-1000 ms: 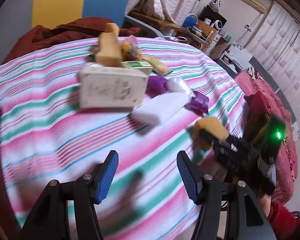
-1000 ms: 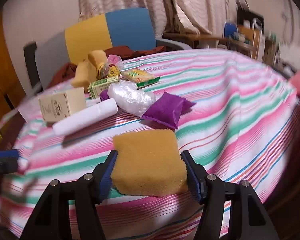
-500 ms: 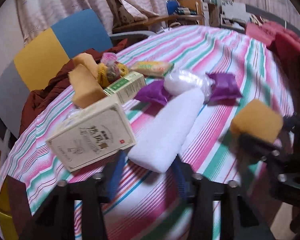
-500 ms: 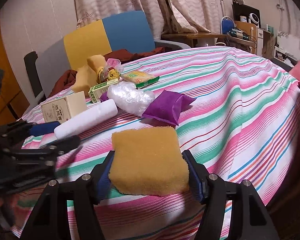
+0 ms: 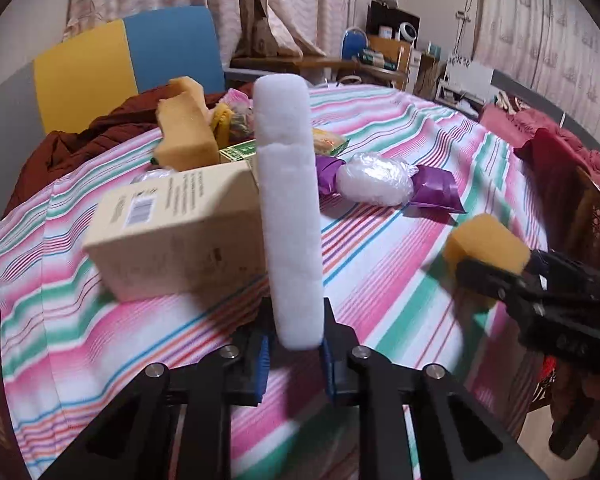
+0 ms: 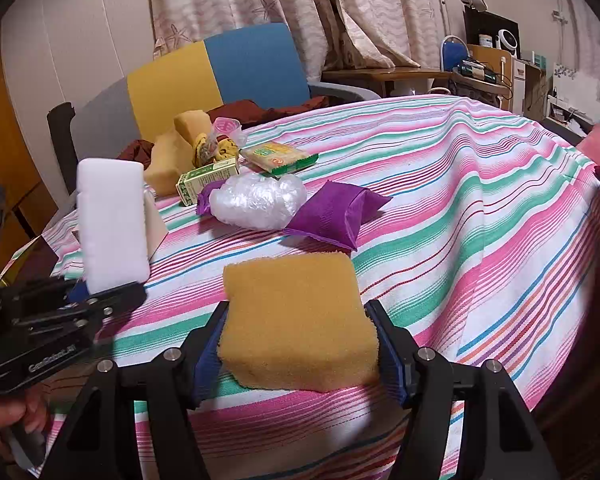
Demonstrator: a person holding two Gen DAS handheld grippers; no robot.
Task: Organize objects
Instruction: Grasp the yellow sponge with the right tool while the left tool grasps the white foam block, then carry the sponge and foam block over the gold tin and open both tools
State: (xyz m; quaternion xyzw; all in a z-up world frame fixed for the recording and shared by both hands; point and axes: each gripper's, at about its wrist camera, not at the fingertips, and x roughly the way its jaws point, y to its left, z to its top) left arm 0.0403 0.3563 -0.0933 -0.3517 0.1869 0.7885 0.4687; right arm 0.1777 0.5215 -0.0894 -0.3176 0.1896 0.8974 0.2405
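My left gripper (image 5: 294,354) is shut on a long white foam block (image 5: 288,208) and holds it upright above the striped tablecloth (image 5: 380,256). It also shows at the left of the right wrist view (image 6: 112,220). My right gripper (image 6: 296,346) is shut on a yellow sponge (image 6: 298,316), held above the table's near edge; the sponge also shows in the left wrist view (image 5: 486,244). A cream box (image 5: 172,232) lies just behind the foam block.
Behind lie a clear plastic bundle (image 6: 260,200), a purple pouch (image 6: 334,214), a green carton (image 6: 208,180), a snack packet (image 6: 278,156) and more yellow sponges (image 5: 186,136). A yellow and blue chair (image 6: 220,76) with a maroon cloth stands past the table.
My left gripper has closed on the white foam block and lifted it from lying flat to upright. My right gripper still holds the yellow sponge in about the same place.
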